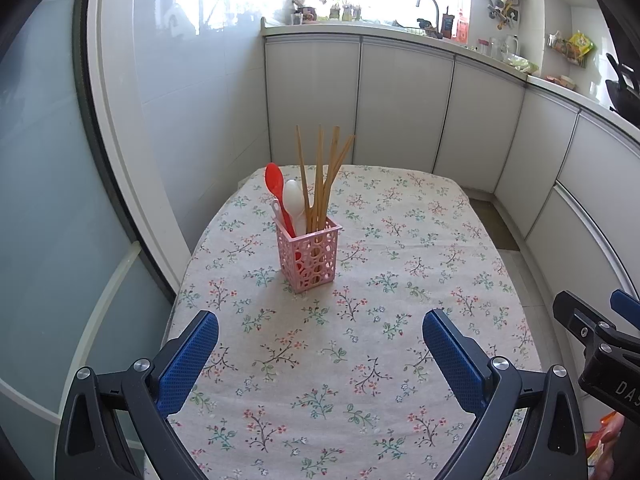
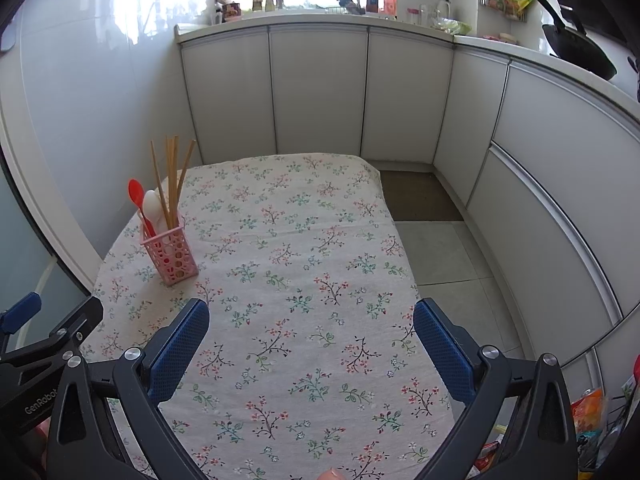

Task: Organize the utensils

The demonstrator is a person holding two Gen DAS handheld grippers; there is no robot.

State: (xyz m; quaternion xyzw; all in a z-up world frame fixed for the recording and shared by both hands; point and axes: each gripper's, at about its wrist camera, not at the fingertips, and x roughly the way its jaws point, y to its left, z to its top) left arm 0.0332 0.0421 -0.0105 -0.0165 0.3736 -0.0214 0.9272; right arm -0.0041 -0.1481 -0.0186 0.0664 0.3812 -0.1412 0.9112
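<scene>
Where the floral tablecloth (image 1: 360,360) fills the lower half of the left wrist view, one pink lattice holder (image 1: 309,255) stands upright at the centre of the frame. It holds four wooden chopsticks (image 1: 318,176) that fan upward, one red spoon (image 1: 276,188) and one white spoon (image 1: 294,200) beside it, bowls up; a further white piece pokes up just left of the red spoon, too small to identify. In the right wrist view the same holder (image 2: 171,255) sits at middle left, near the cloth's left edge.

The left gripper (image 1: 320,340) hovers low over the near part of the cloth, pointed at the holder and well short of it. Its two blue-padded fingers (image 1: 190,360) are spread wide with nothing between them. Part of the other tool's black frame shows at the right edge of that view.

The right gripper (image 2: 311,334) likewise hangs above the cloth at the bottom of its frame, aimed down the bare middle of the table, with the holder off to its upper left. Its fingers (image 2: 440,352) are also wide apart and empty. White cabinets (image 2: 320,88) curve across the top of both views.
</scene>
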